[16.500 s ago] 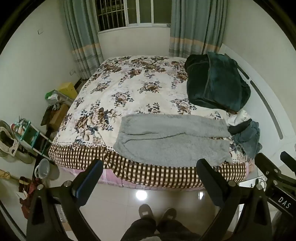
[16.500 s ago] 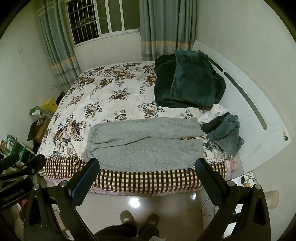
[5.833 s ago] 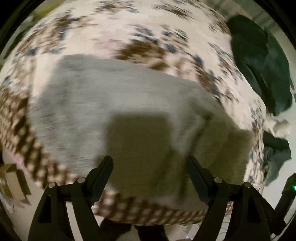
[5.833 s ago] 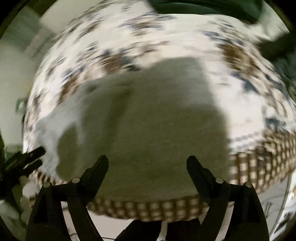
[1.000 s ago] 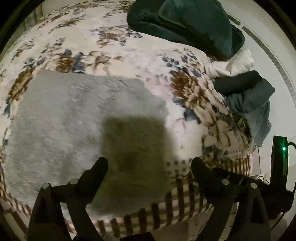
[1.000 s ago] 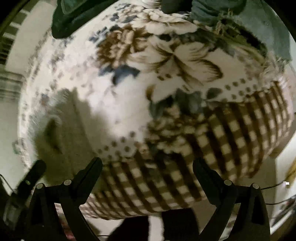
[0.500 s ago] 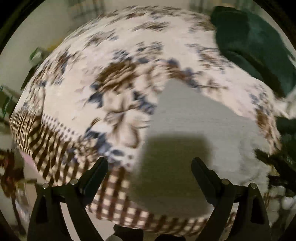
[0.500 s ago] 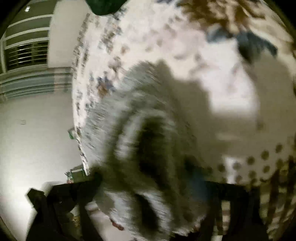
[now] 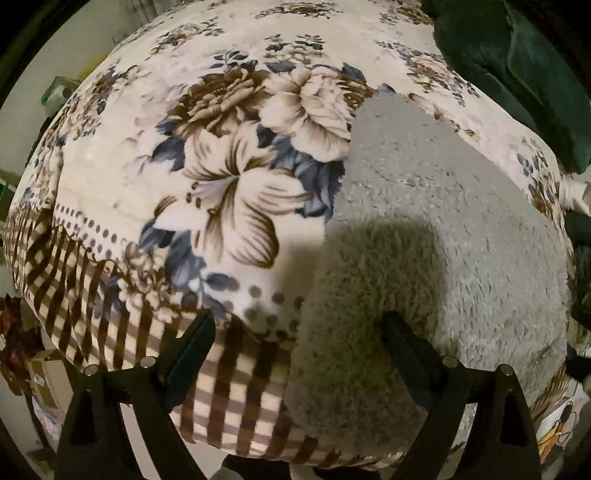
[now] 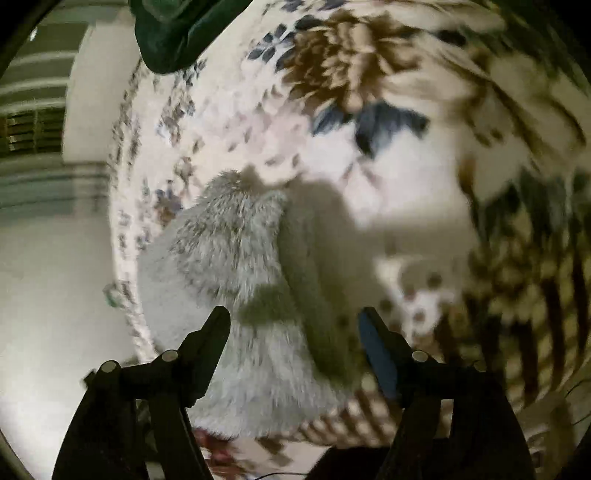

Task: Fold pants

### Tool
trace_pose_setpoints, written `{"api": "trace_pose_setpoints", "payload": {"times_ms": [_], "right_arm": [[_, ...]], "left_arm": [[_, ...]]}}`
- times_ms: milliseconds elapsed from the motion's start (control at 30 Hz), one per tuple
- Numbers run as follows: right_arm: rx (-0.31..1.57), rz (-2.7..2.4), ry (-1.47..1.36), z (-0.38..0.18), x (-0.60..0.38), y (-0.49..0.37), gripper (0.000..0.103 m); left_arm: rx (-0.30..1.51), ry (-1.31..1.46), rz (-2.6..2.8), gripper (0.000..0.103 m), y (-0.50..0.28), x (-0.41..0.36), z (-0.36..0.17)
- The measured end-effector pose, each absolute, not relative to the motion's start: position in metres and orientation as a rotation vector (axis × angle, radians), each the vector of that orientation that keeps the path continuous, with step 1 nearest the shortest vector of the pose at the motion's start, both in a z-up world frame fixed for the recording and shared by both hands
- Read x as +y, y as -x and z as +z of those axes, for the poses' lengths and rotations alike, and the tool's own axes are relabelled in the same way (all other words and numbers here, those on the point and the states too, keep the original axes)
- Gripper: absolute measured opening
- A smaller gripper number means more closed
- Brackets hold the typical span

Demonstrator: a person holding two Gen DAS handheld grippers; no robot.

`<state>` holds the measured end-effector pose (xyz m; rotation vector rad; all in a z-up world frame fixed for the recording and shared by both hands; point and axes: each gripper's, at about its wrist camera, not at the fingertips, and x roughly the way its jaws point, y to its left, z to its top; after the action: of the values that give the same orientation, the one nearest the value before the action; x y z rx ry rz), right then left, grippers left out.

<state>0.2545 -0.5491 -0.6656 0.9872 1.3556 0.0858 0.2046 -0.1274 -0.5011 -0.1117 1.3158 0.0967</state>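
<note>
The grey fleece pants (image 9: 436, 236) lie folded in a thick block on the floral bed cover (image 9: 229, 155), near the bed's front edge. My left gripper (image 9: 299, 336) is open and empty, hovering over the folded block's left edge. In the right wrist view the pants (image 10: 251, 280) fill the lower middle, with a raised fold running between my fingers. My right gripper (image 10: 293, 328) is open, its fingers either side of that fold, close above the fabric. This view is blurred.
A dark green blanket (image 9: 517, 66) lies at the back right of the bed, also in the right wrist view (image 10: 170, 29). The checked bed skirt (image 9: 74, 288) hangs over the front edge. Dark clothes (image 9: 580, 236) lie at the right edge.
The left gripper has steadied over the folded pants' left edge. The right gripper has swung over the pants and now stands open with a fold between its fingers.
</note>
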Motion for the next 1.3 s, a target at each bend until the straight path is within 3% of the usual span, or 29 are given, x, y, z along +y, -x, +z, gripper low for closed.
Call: {"api": "trace_pose_setpoints", "payload": {"times_ms": [100,133,167,200,233,400,500,600,633,733,867,900,933,1033,1100,1167,1267,1300], "right_arm": [[1.393,0.089,-1.107,-0.682,-0.546,-0.226,0.075],[1.41,0.089,-1.128,-0.69,-0.543,-0.218,0.07],[1.416,0.091,-1.14,-0.696,-0.54,-0.209,0.06],[1.428,0.079,-1.126,-0.701,-0.537,-0.202,0.028],[1.437,0.065,-1.113,-0.704,-0.535,-0.198,0.019],[1.528,0.014,-0.983,-0.715,-0.531,-0.192,0.02],[1.506,0.1,-0.923,-0.684,-0.53,-0.209,0.031],[1.352,0.156,-0.957,-0.648,-0.545,-0.225,0.07],[1.305,0.152,-0.978,-0.642,-0.552,-0.231,0.075],[1.259,0.117,-1.03,-0.655,-0.565,-0.268,0.075],[1.396,0.099,-1.175,-0.721,-0.565,-0.321,0.073],[1.39,0.119,-1.203,-0.729,-0.562,-0.327,0.048],[1.369,0.14,-1.215,-0.73,-0.558,-0.331,0.031],[1.226,0.151,-1.105,-0.703,-0.552,-0.335,0.026],[1.146,0.105,-1.046,-0.687,-0.555,-0.334,0.026],[1.197,0.062,-1.018,-0.699,-0.554,-0.339,0.026],[1.313,0.078,-1.04,-0.717,-0.553,-0.34,0.04],[1.302,0.076,-1.045,-0.712,-0.556,-0.331,0.052]], "left_arm": [[1.316,0.108,0.089,0.092,-0.202,-0.126,-0.502],[1.318,0.109,0.088,0.092,-0.202,-0.125,-0.503],[1.32,0.111,0.088,0.092,-0.202,-0.125,-0.504],[1.322,0.112,0.087,0.092,-0.202,-0.124,-0.504],[1.323,0.114,0.085,0.092,-0.203,-0.123,-0.504],[1.337,0.083,0.048,0.092,-0.201,-0.132,-0.506],[1.334,0.077,0.037,0.092,-0.199,-0.134,-0.501],[1.337,0.096,0.029,0.092,-0.199,-0.132,-0.499],[1.339,0.096,0.029,0.092,-0.199,-0.132,-0.499],[1.344,0.102,0.032,0.092,-0.2,-0.13,-0.505],[1.342,0.101,0.034,0.092,-0.2,-0.131,-0.507],[1.342,0.096,0.033,0.092,-0.2,-0.131,-0.507],[1.342,0.092,0.032,0.092,-0.2,-0.132,-0.508],[1.338,0.093,0.03,0.092,-0.2,-0.13,-0.51],[1.34,0.11,0.018,0.092,-0.2,-0.129,-0.512],[1.346,0.119,0.011,0.092,-0.2,-0.13,-0.514],[1.352,0.114,0.025,0.092,-0.201,-0.131,-0.514],[1.352,0.12,0.027,0.092,-0.2,-0.131,-0.513]]}}
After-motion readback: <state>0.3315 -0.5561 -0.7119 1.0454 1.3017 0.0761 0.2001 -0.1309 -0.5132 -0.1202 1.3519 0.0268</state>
